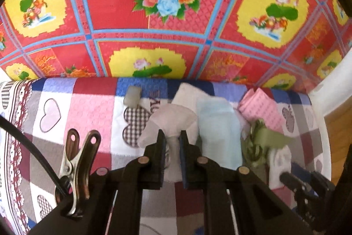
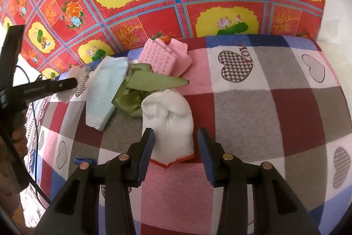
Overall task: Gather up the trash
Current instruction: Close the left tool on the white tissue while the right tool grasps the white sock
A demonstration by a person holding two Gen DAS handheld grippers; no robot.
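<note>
Scraps of trash lie on a checked heart-print cloth (image 2: 253,107). My left gripper (image 1: 172,139) is shut on a crumpled white tissue (image 1: 173,118); it also shows in the right wrist view (image 2: 76,80). Beside it lie a pale blue paper (image 1: 216,124), a green wrapper (image 1: 264,136) and a pink paper (image 1: 257,106). My right gripper (image 2: 176,136) is open around a white tissue wad with a red edge (image 2: 170,118), fingers on either side, not touching. The blue paper (image 2: 105,89), green wrapper (image 2: 145,85) and pink paper (image 2: 165,56) lie just behind it.
A small whitish lump (image 1: 132,96) sits near the cloth's far edge. A red floral sheet (image 1: 154,14) rises behind the surface. A metal clip (image 1: 76,160) and a black cable (image 1: 28,147) hang on my left gripper. A white wall (image 1: 330,89) stands at right.
</note>
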